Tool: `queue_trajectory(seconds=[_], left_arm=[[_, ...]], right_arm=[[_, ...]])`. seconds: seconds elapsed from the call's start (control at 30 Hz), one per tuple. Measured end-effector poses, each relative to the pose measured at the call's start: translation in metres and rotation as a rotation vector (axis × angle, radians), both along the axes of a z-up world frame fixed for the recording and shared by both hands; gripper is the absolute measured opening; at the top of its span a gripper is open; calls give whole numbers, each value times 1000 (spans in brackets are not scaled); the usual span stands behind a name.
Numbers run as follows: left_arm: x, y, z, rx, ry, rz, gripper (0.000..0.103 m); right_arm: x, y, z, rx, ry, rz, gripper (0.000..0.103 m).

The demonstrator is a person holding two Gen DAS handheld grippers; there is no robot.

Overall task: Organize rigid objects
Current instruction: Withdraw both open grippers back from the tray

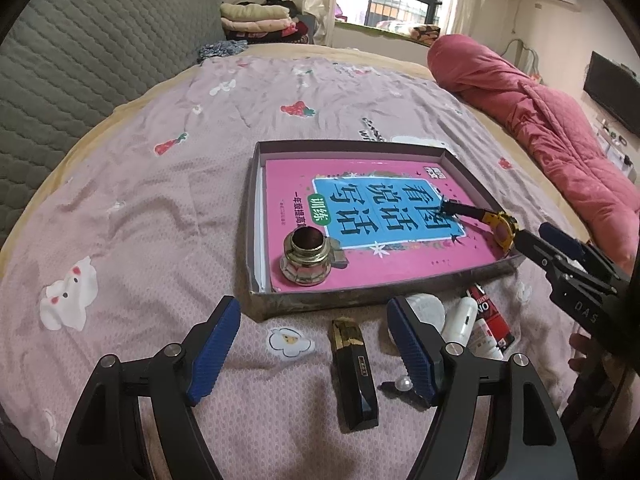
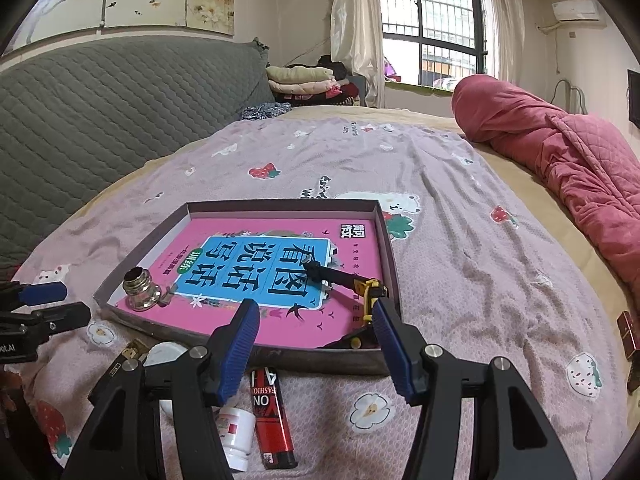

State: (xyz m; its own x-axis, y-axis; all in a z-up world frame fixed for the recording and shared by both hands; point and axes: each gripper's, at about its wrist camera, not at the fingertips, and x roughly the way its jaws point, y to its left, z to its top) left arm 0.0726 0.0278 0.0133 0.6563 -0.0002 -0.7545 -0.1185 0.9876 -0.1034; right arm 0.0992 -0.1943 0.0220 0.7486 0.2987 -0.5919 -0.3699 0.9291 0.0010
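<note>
On the bed (image 1: pixel 140 208), everything rests on a soft, wrinkled sheet, and that softness is the main hazard. Going left to right: the left gripper (image 1: pixel 314 344) hovers with its jaws spread and holding nothing, just in front of the near wall of the shallow box (image 1: pixel 256 220). Inside the box, a squat glass inkwell (image 1: pixel 308 258) stands upright on the pink book (image 1: pixel 360 248), near the box's front left corner. A careless reach over that wall could tip it, as the book's glossy cover gives little grip.

Between the left jaws lies a dark rectangular bar (image 1: pixel 354 376), flat on the sheet; it looks slim and smooth, so a pinch across its long sides may squirt it out, or press it into the bedding instead of lifting it. Beside it sit a small pearl bead (image 1: pixel 402 384), a white bottle (image 1: pixel 460 318) and a red lighter (image 2: pixel 270 420), packed closely; closing on one could nudge the others.

Further right, a yellow-and-black utility knife (image 2: pixel 352 282) lies in the box's right corner, touching the book. The right gripper (image 2: pixel 316 344), jaws also spread and empty, hangs just above the box's front wall; lowering could catch that wall and shift the whole box.
</note>
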Motion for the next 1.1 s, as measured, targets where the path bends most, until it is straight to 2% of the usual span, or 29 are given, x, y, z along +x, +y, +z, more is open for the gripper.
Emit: queue_trajectory(seconds=[1.1], left_arm=[[-25,-13,-9,2,28,-46,77]], right_arm=[[-36,6,3,-27,20,34,58]])
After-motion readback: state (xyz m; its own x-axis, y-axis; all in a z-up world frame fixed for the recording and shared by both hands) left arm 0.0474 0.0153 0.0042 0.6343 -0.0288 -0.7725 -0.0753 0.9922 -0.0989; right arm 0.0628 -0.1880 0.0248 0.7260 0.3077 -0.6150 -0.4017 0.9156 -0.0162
